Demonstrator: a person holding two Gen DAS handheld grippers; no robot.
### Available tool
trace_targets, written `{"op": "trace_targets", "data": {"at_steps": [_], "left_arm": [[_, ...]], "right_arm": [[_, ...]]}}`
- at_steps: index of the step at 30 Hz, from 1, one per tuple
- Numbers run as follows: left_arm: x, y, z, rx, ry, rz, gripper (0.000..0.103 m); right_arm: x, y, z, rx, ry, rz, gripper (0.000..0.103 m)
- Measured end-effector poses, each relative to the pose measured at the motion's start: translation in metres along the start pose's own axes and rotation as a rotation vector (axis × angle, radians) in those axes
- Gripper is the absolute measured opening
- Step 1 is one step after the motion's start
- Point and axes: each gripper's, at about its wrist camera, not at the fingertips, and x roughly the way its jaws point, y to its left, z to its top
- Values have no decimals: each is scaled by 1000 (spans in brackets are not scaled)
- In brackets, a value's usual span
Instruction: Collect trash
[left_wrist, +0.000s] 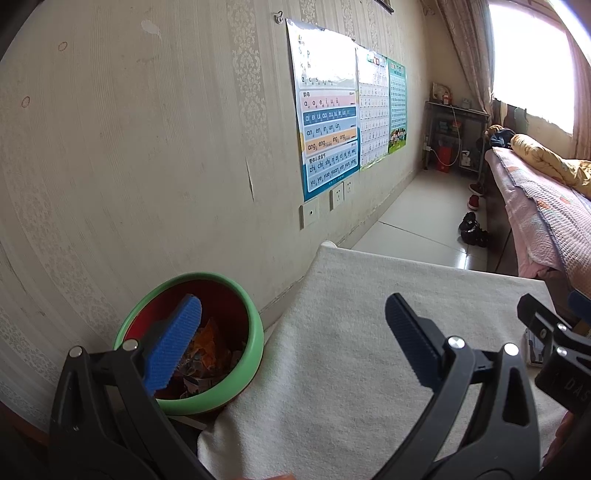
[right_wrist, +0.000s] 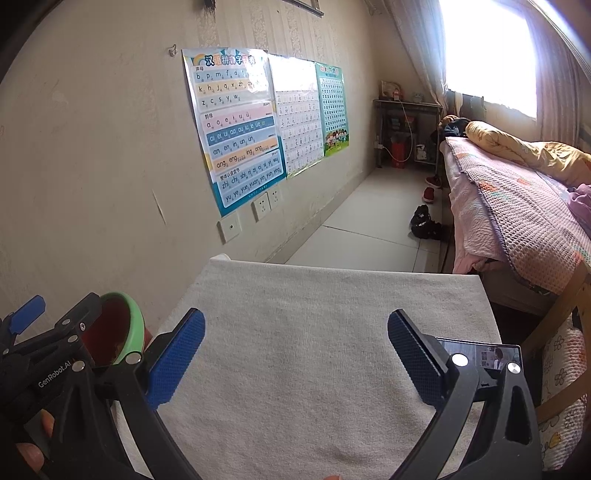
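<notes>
Hovering wide open and empty, both tongs, left (left_wrist: 291, 339) and right (right_wrist: 295, 354), seem finished: crumpled scraps (left_wrist: 207, 354) fill the green-rimmed red bowl (left_wrist: 236, 387), the cloth-covered counter (right_wrist: 314, 314) looks clean.

A bin (left_wrist: 192, 343) with scraps (left_wrist: 207, 358) in it stands at the table's (right_wrist: 314, 350) left edge, against the wall (left_wrist: 129, 166). A phone (right_wrist: 480, 354) lies at the right edge. Beyond the far edge, shoes (right_wrist: 424, 223) sit on the floor beside the bed (right_wrist: 517, 210).
</notes>
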Motion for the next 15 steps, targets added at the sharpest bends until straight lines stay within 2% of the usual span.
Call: {"op": "trace_targets", "data": {"at_steps": [5,10,15], "left_arm": [[-2,0,-2,5,-11,-1,98],[-1,3,-3,-3,6,-8,98],[6,23,-11,-41,53,0,98]], "right_arm": [[6,0,-2,-6,24,-2,96],[27,-9,-19,8,126,-28,96],[63,-43,-68,20,305,-206,96]]}}
